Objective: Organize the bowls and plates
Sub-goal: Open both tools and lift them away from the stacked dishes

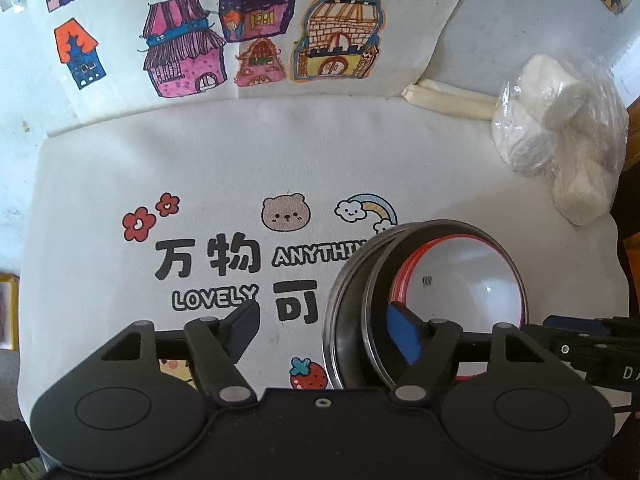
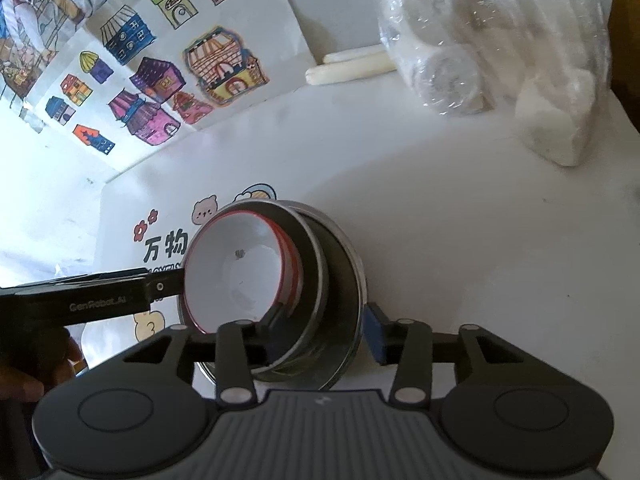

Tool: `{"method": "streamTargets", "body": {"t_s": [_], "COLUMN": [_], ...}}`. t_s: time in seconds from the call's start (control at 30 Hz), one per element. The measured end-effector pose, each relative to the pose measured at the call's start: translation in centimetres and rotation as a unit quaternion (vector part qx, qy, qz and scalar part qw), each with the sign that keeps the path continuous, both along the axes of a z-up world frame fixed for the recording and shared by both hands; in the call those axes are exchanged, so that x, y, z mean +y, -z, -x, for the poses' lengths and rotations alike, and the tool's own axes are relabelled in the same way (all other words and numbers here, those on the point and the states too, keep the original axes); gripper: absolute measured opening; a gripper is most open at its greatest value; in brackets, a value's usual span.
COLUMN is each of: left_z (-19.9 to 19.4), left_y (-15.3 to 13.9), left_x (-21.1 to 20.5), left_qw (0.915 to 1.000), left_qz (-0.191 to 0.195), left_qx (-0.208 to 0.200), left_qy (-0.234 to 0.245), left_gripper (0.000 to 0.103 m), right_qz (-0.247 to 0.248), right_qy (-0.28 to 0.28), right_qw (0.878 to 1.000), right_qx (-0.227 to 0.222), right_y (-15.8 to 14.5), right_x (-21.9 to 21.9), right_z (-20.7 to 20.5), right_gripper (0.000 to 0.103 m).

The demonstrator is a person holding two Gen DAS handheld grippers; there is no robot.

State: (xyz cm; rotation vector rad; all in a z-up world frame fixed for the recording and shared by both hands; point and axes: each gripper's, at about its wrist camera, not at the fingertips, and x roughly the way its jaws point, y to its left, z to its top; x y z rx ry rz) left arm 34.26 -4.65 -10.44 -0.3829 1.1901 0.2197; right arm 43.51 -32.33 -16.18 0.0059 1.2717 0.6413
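Note:
A nested stack stands on the printed cloth: steel bowls [image 1: 348, 320] hold a white bowl with a red rim [image 1: 472, 276]. My left gripper [image 1: 324, 332] is open, with its blue-padded finger [image 1: 404, 336] inside the stack and the other finger outside on the cloth. In the right wrist view the same steel bowls [image 2: 340, 280] and white bowl [image 2: 236, 276] sit just ahead. My right gripper [image 2: 324, 328] straddles their near wall, one finger inside and the blue pad [image 2: 376, 332] outside, not pressing. The left gripper's body [image 2: 80, 300] reaches in from the left.
A clear plastic bag of white rolls [image 1: 560, 132] [image 2: 500, 52] lies at the back right, with cream sticks [image 1: 448, 100] beside it. A cloth printed with coloured houses [image 1: 240, 40] covers the far side. A hand [image 2: 24, 364] shows at the lower left.

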Motion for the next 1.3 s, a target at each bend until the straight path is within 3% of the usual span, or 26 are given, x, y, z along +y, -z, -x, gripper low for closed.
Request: {"method": "streamTargets", "body": {"t_s": [0.07,0.13,0.23,0.43,0.5,0.93,1.3], "left_z": [0.0,0.1,0.3,0.7,0.8,3.2,8.0], "left_y": [-0.1,-0.1,-0.3,-0.7,-0.8,-3.0,-7.1], "left_x": [-0.1,-0.2,-0.1,0.2,0.2,-0.8,-3.2], "left_qw": [1.0000,0.9999,0.9999,0.9996,0.9996,0.9979,0.9902], "left_qz": [-0.006,-0.010,-0.016,-0.026,-0.024,-0.039,-0.061], "left_qx": [-0.001,-0.002,-0.004,-0.012,-0.014,-0.050,-0.126], "left_qy": [0.002,0.004,0.002,-0.004,-0.006,-0.015,-0.002], "left_gripper": [0.075,0.076,0.080,0.092,0.102,0.102,0.102], "right_qz": [0.001,-0.006,-0.008,-0.008,-0.011,-0.051,-0.082], "right_qy": [0.003,0.005,0.006,0.007,0.012,0.053,0.069], "right_qw": [1.000,1.000,1.000,1.000,0.999,0.994,0.981], "right_qx": [-0.003,-0.005,-0.011,-0.025,-0.028,-0.081,-0.159], "right_y": [-0.1,-0.2,-0.5,-1.1,-1.2,-3.1,-7.0], "right_x": [-0.1,-0.2,-0.1,-0.4,-0.7,-2.9,-5.0], "right_z": [0.1,0.2,0.5,1.0,1.1,3.4,8.8], "right_gripper": [0.053,0.063,0.066,0.075,0.080,0.103,0.103]}}
